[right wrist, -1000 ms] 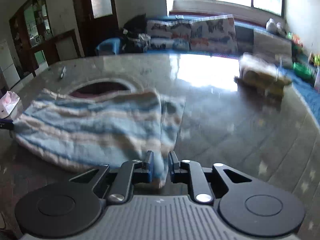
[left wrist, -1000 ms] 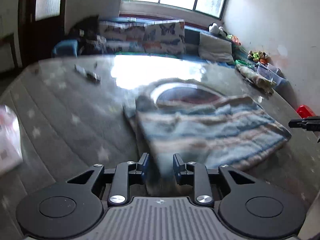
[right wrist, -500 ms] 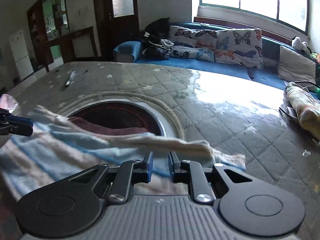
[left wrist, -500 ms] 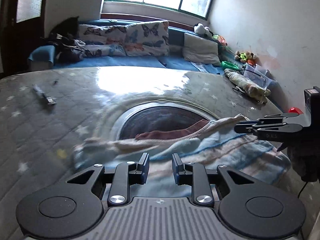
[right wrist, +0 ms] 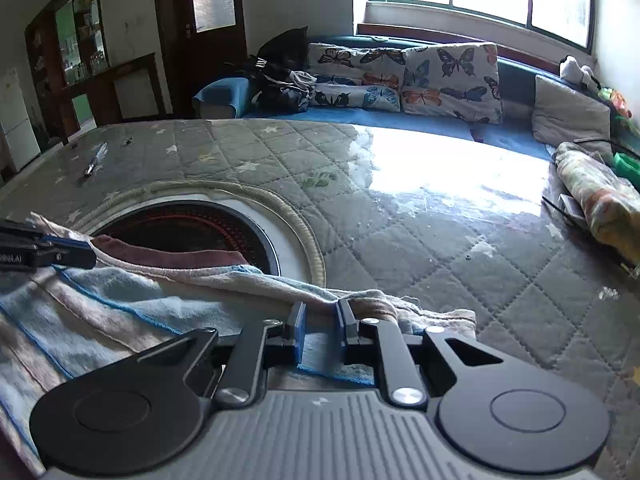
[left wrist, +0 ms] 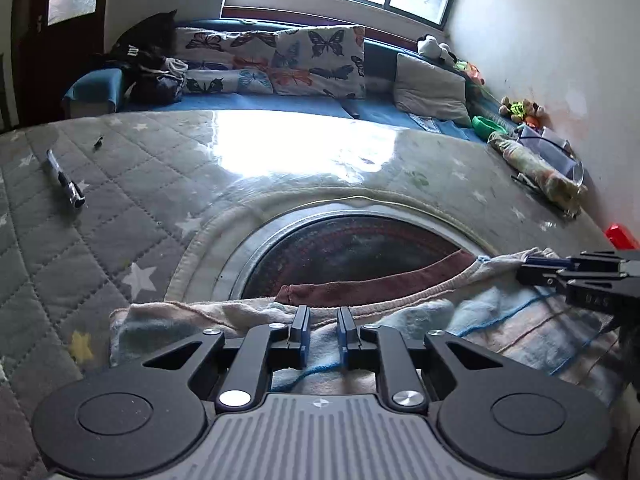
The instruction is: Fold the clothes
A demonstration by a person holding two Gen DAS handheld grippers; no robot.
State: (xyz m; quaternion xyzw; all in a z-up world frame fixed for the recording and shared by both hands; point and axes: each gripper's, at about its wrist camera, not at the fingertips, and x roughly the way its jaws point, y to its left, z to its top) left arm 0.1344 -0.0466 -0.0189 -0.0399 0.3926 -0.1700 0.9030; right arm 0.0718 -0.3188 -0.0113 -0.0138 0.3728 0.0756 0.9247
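The striped garment [left wrist: 500, 328] looks soft and light. Left gripper [left wrist: 322, 334] and right gripper [right wrist: 320, 330] each pinch its far edge; hold there.

No readable text; claw markings too blurred.

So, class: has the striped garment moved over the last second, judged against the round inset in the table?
Yes. The striped garment has been drawn back toward the cameras, uncovering most of the round inset; only its near edge remains covered.
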